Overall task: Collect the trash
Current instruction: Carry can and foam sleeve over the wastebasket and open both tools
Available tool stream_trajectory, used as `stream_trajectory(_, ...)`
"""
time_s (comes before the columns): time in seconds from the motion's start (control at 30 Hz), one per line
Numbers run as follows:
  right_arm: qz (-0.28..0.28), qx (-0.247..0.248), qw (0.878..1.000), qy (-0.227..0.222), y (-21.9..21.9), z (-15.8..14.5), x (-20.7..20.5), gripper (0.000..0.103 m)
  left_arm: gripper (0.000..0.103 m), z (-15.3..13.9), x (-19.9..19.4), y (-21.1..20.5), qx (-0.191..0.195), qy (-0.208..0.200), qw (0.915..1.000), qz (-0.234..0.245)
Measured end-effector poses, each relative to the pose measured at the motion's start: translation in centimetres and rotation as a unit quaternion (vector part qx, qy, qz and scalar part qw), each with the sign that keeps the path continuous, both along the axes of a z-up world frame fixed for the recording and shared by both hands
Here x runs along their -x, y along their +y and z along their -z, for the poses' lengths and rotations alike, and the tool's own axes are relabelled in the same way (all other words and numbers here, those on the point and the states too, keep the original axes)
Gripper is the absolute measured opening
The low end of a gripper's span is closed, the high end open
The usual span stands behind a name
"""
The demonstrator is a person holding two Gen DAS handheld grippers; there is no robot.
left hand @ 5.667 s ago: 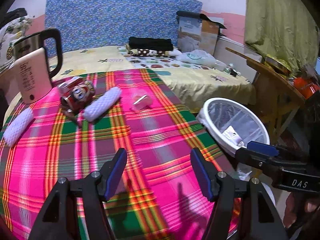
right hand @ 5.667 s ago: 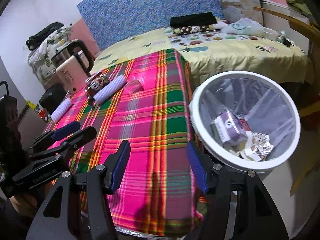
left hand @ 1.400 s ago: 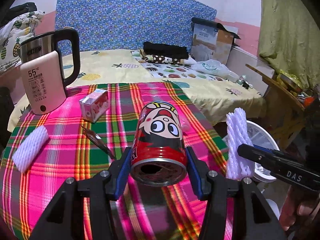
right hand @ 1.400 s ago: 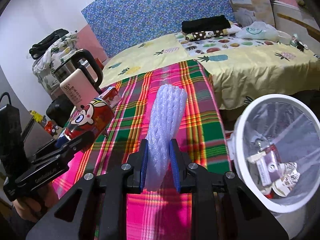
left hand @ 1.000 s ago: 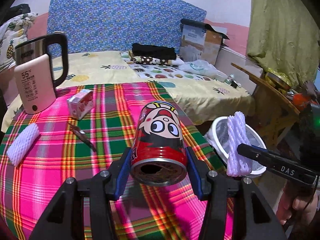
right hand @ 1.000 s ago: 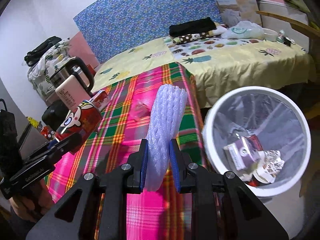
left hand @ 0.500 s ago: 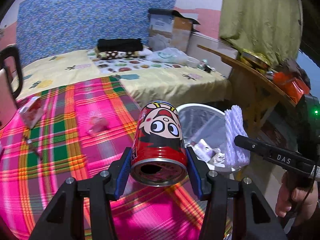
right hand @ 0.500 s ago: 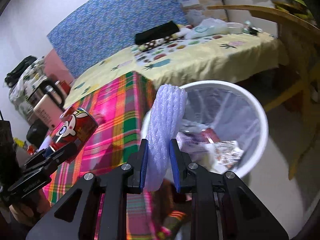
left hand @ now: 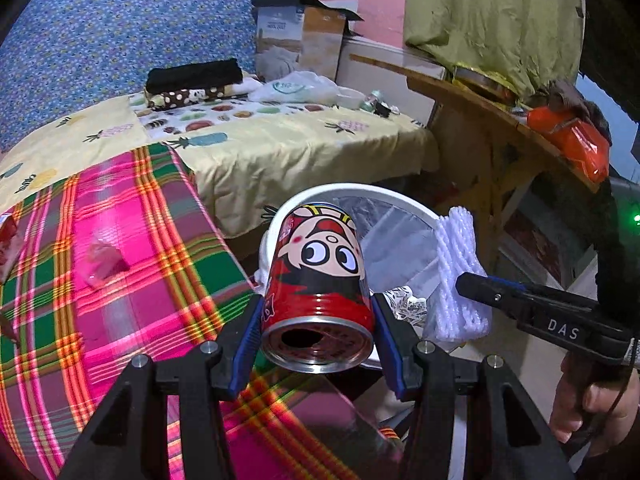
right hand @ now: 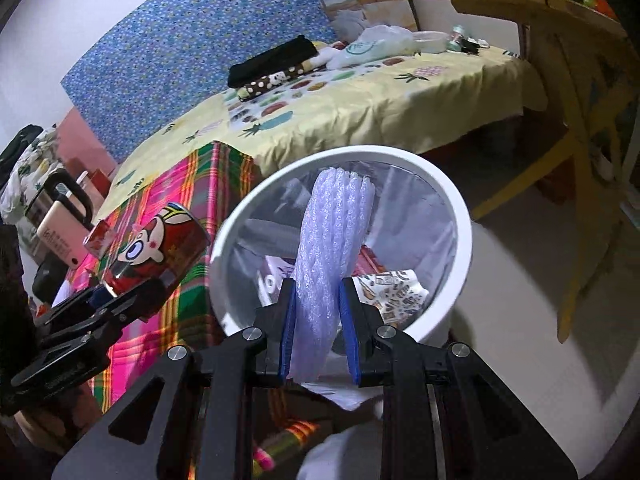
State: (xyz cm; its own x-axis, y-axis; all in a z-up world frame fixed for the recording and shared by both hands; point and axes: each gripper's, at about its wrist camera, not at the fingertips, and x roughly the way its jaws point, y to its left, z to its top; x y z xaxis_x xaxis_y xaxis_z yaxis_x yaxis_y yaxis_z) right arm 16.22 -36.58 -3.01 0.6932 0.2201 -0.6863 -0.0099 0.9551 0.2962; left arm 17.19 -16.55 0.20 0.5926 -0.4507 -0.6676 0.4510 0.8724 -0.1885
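Left wrist view: left gripper [left hand: 318, 338] clamps a red cartoon can [left hand: 318, 280] at the plaid table's [left hand: 132, 280] edge. Right of it, the right gripper [right hand: 318, 332] pinches a white foam net [right hand: 334, 240] (jaws narrow) over the white bin [right hand: 460, 216].

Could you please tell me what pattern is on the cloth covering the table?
The tablecloth is a pink, green and orange plaid, clearest in the left wrist view.

Red cartoon can [left hand: 318, 280], tilted, open end toward camera; white foam net [right hand: 330, 256] upright above white bin [right hand: 460, 216].
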Motion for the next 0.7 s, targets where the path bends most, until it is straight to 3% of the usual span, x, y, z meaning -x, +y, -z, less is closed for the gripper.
stream_trajectory(0.5, 0.000, 0.021, 0.999, 0.025, -0.9, 1.0, -1.0, 0.026, 0.058, 1.6, -2.3, -2.5, -0.011, 0.015, 0.9997, 0.013)
stream_trajectory(0.6, 0.002, 0.025, 0.999, 0.025, -0.9, 1.1, -1.1, 0.034, 0.066, 1.6, -2.4, -2.3, -0.008, 0.013, 0.9999, 0.009)
stream_trajectory(0.7, 0.000, 0.024, 0.999, 0.021, -1.0, 1.0, -1.0, 0.054, 0.068, 1.2, -2.4, -2.0, 0.002, 0.008, 0.9999, 0.006)
